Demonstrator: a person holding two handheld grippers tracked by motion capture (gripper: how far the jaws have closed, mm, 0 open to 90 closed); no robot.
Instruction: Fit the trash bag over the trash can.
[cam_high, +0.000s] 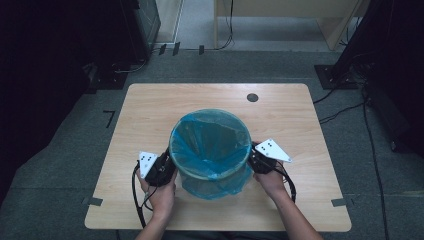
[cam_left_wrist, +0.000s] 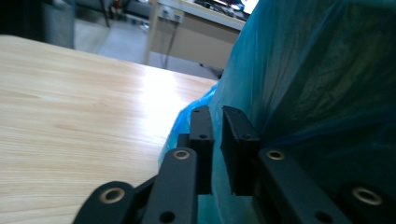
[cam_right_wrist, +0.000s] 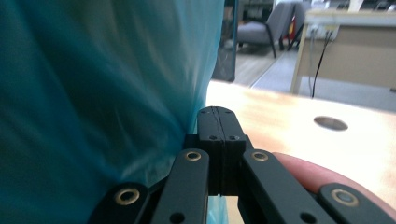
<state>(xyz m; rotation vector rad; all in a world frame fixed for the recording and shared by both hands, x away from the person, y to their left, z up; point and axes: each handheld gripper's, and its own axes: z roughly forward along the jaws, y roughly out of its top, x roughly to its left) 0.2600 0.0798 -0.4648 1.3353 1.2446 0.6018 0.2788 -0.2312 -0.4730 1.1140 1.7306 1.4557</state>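
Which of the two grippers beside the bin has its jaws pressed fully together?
The right gripper: its jaws meet flush. The left gripper shows a narrow gap beside the blue bag.

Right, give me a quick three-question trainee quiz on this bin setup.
1. True or false: the bin stands on the floor.
2. What colour is the bag lining the bin?
3. How do the jaws of the right gripper stand? A: wide apart. B: shut together. C: clamped on a cable.
Key: 1 false, it stands on the table; 2 blue; 3 B.
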